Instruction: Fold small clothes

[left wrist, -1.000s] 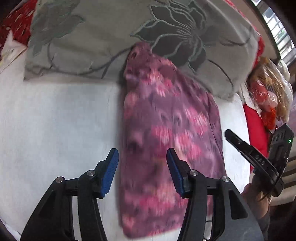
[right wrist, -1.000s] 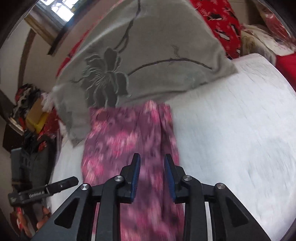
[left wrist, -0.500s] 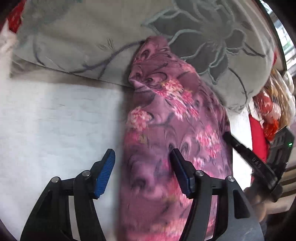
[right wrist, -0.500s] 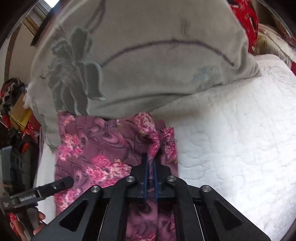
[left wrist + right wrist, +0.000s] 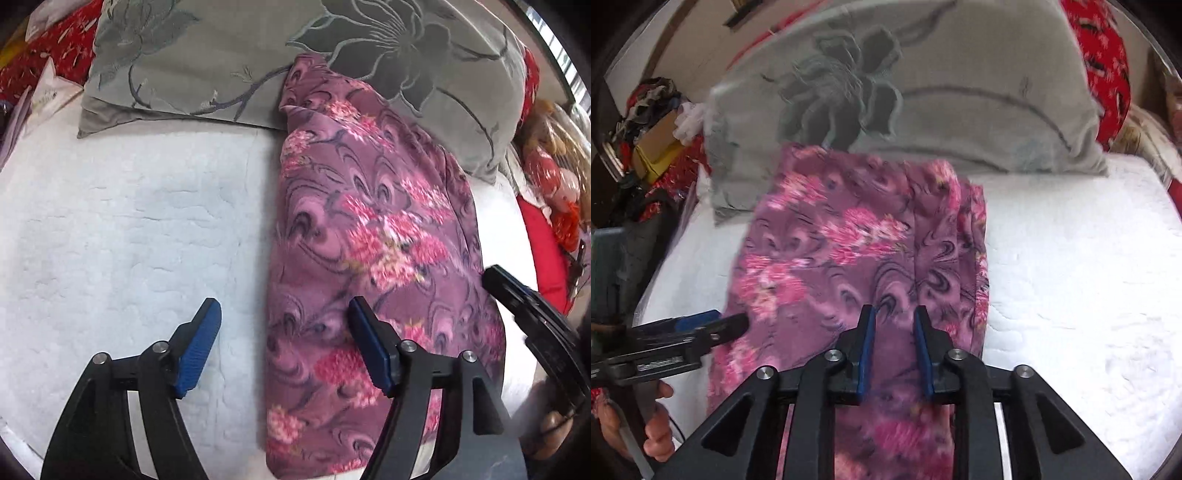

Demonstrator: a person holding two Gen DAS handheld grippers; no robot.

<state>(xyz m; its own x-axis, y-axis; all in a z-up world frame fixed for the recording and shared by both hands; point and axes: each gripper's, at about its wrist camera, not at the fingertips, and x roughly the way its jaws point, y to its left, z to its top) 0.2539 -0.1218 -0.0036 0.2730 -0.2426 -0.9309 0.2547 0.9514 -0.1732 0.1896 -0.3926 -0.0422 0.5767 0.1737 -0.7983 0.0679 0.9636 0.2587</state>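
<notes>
My left gripper [image 5: 284,332] spreading wide, fingers astride the near edge of the purple floral garment [image 5: 369,258] on the white bed [image 5: 122,229], nothing gripped, my right gripper [image 5: 892,334] narrow and parting just above the cloth's middle, grey pillow [image 5: 960,92] beyond both.

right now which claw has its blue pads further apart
The left claw: its pads stand wide, straddling the edge of the purple floral garment. The right claw shows only a narrow gap.
</notes>
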